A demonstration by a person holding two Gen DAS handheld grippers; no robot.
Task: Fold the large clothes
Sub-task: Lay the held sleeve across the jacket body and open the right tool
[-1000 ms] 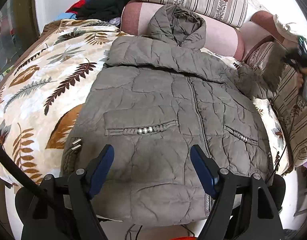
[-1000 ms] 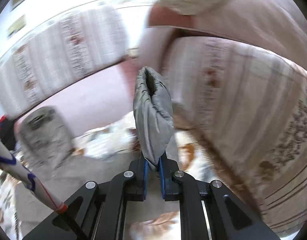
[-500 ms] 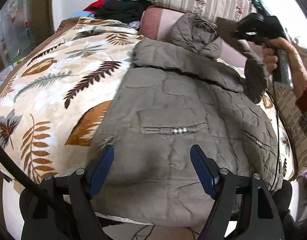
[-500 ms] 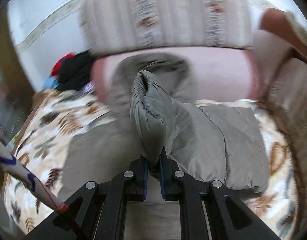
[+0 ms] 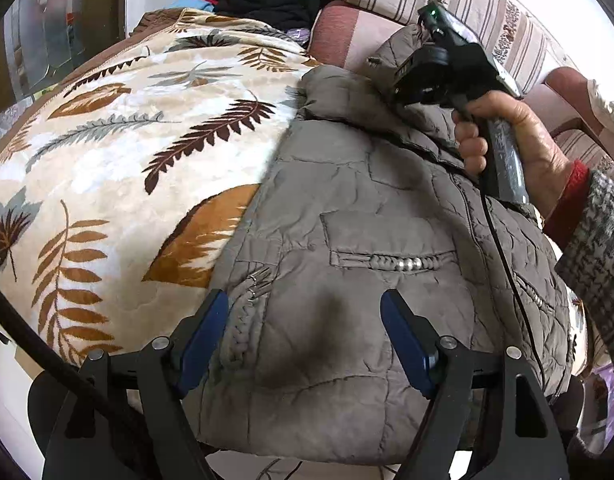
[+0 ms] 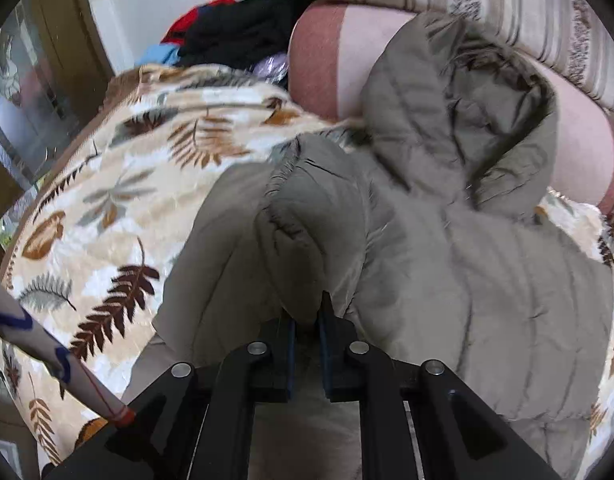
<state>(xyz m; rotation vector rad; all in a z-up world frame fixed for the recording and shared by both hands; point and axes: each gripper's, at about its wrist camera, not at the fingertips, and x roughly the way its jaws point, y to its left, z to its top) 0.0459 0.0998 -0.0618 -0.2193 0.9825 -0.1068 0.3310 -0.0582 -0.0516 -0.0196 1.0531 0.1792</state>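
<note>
A grey-brown quilted hooded jacket (image 5: 367, 216) lies front-up on a leaf-patterned blanket (image 5: 119, 160). My left gripper (image 5: 305, 332) hovers open over the jacket's lower left hem, its blue pads (image 5: 205, 336) apart with nothing between them. In the left wrist view my right gripper (image 5: 423, 76), held in a hand (image 5: 507, 136), sits over the jacket's upper chest near the collar. In the right wrist view my right gripper (image 6: 307, 320) is shut on the cuff end of a sleeve (image 6: 307, 220), which is draped across the jacket's body. The hood (image 6: 459, 120) rests against the pink bolster (image 6: 327, 60).
A pile of black, red and blue clothes (image 5: 267, 0) lies at the back beyond the blanket. Striped cushions (image 5: 467, 12) line the back and right side. A glass-fronted cabinet (image 5: 47, 48) stands at the left. A white stick with blue marks (image 6: 47, 360) crosses the right wrist view's lower left.
The right gripper has swung the sleeve from the right side in and down over the jacket's chest. The left gripper has shifted toward the jacket's lower left corner and stayed open.
</note>
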